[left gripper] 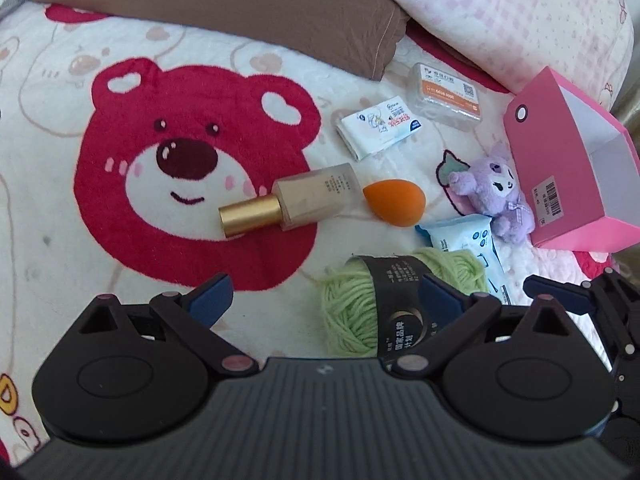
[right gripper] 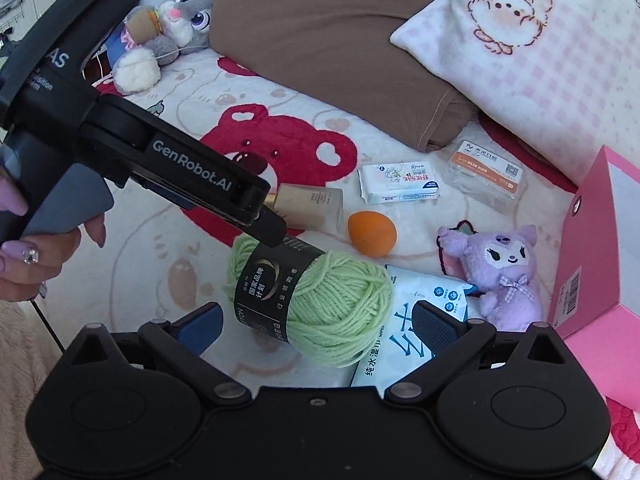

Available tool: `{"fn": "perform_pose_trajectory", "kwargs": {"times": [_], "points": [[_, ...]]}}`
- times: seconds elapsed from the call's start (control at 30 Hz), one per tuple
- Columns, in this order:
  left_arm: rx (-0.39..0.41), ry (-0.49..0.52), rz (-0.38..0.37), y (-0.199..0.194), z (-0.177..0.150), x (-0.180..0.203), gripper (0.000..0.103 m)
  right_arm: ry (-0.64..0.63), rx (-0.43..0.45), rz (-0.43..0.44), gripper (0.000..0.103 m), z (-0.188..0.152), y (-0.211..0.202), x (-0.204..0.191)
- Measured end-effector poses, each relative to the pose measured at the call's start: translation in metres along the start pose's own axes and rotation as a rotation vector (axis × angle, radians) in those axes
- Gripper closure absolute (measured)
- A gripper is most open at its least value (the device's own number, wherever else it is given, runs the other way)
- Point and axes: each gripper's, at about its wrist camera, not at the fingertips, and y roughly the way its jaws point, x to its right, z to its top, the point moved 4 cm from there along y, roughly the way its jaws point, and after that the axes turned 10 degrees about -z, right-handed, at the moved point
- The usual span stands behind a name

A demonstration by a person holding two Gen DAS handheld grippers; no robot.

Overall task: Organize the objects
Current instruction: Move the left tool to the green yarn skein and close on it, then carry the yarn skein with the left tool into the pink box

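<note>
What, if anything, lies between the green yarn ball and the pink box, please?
The wet wipes pack and purple plush toy lie between the green yarn ball and the pink box; lifting over them should work.

The yarn ball (right gripper: pixel 320 300) lies on the blanket (right gripper: pixel 160 248), touching the wipes pack (right gripper: pixel 404 344). Behind it lie the bottle (right gripper: pixel 312 208) and the sponge (right gripper: pixel 372 234).

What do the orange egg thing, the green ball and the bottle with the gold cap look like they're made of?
Orange egg: probably soft foam sponge, matte and smooth with no glare. Green ball: wound yarn, fuzzy twisted strands visible, wrapped in a black band that looks like paper. Bottle: frosted glass or plastic, hard to tell which; its cap has a brushed, metallic gold sheen.
</note>
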Motion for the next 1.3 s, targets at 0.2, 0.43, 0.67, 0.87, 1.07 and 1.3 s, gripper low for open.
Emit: {"fn": "perform_pose_trajectory", "kwargs": {"times": [0.2, 0.43, 0.67, 0.87, 1.07, 1.3], "points": [[0.009, -0.069, -0.076, 0.015, -0.001, -0.014, 0.007, 0.015, -0.043, -0.022, 0.002, -0.014, 0.030, -0.001], [-0.027, -0.201, -0.289, 0.024, -0.002, -0.019, 0.054, -0.026, -0.042, -0.005, 0.005, -0.018, 0.046, -0.016], [-0.038, -0.149, -0.268, 0.025, -0.010, -0.007, 0.043, 0.076, -0.095, -0.011, 0.007, -0.030, 0.061, -0.019], [0.017, -0.064, -0.257, 0.017, -0.016, 0.012, 0.042, 0.052, -0.042, -0.010, 0.030, -0.031, 0.042, -0.025], [0.093, 0.024, -0.299, -0.015, -0.020, 0.044, 0.042, 0.020, 0.040, -0.028, 0.031, -0.026, 0.007, -0.013], [0.131, 0.169, -0.321, -0.047, -0.013, 0.111, 0.042, 0.014, 0.111, -0.045, 0.026, -0.015, -0.043, 0.025]]}}
